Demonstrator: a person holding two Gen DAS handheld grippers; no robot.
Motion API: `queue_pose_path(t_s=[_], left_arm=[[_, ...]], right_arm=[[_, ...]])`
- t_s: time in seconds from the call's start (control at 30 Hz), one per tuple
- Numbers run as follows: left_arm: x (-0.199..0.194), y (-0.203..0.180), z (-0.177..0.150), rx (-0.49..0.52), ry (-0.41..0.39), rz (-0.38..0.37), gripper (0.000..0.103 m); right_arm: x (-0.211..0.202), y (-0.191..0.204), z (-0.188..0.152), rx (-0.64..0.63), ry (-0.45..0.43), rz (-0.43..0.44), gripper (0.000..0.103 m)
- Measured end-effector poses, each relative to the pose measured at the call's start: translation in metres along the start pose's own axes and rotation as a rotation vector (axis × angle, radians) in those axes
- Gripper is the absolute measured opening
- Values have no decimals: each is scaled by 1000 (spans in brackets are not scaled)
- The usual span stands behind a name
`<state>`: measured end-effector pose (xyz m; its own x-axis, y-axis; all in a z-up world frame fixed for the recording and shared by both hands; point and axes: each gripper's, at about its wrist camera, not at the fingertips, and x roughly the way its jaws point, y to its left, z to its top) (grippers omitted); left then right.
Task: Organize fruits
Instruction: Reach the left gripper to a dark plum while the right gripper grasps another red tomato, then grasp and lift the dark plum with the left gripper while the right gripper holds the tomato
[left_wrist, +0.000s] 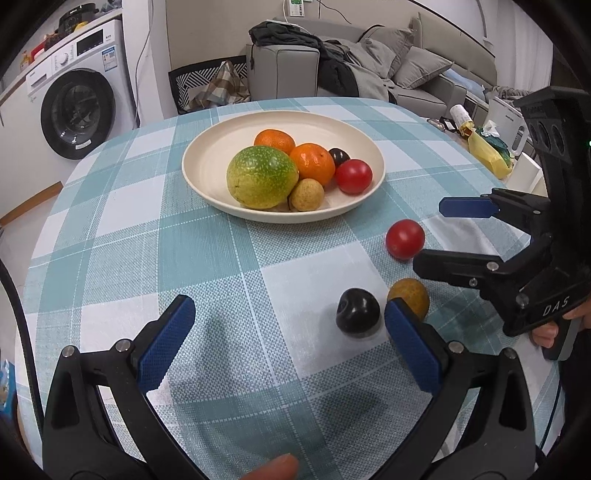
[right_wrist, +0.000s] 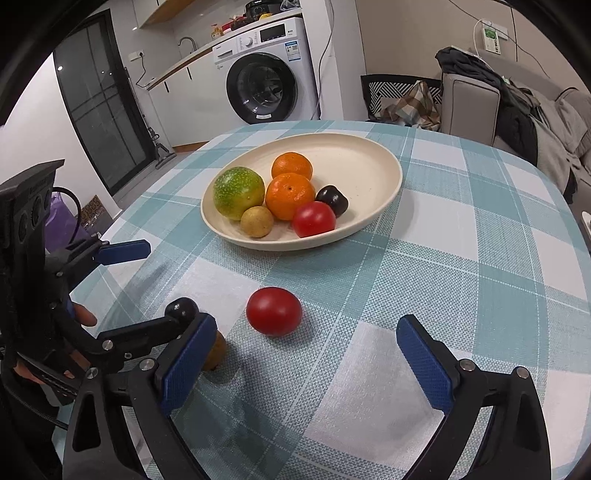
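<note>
A: See the red fruit (right_wrist: 274, 311) on the worktop (right_wrist: 461, 266)? It sits on the checked cloth, near you, and the cream bowl (right_wrist: 369, 158) is farther back with six fruits in it already.

B: Is that the one you should take now?

A: I think so. Your right tool (right_wrist: 306, 354) is wide open with nothing in it, and the red fruit lies just past its tips, a bit to the left of the middle.

B: How do you grab it well?

A: Move the right tool forward and a little left until the fruit is right between the two blue pads. Close slowly. It is round and smooth, so it could roll away if one pad bumps it first.

B: And the other fruits?

A: A dark plum (left_wrist: 357, 311) and a brownish-yellow fruit (left_wrist: 408, 295) lie side by side, left of the red one, at the right-hand tip of your left tool (left_wrist: 290, 325). That tool is open too and holds nothing.

B: Could the tools bump?

A: They are close together, so keep the left one still while the right one reaches in. Then lift the red fruit over the rim and set it down in the bare part of the bowl.
</note>
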<state>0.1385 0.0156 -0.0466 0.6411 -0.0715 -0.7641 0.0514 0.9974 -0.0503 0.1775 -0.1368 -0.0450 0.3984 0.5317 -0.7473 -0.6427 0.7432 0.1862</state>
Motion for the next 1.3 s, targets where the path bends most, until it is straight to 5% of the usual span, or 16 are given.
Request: queue_pose_path(t_s=[0.27,0.63,0.93,1.3], left_arm=[[5,-3,-1,21,18,-4,102],[13,-5,-1,35,50,-41,89],[14,-7,-1,42,54,-42,89],[11,-10,-8,85,55,-104,88]], right_arm=[[1,1,-1,-2,12,20,75],[6,14,1,-55,28,40,48],[7,16,1,-68,32,41,33],[0,10,1,-37,-3,40,33]])
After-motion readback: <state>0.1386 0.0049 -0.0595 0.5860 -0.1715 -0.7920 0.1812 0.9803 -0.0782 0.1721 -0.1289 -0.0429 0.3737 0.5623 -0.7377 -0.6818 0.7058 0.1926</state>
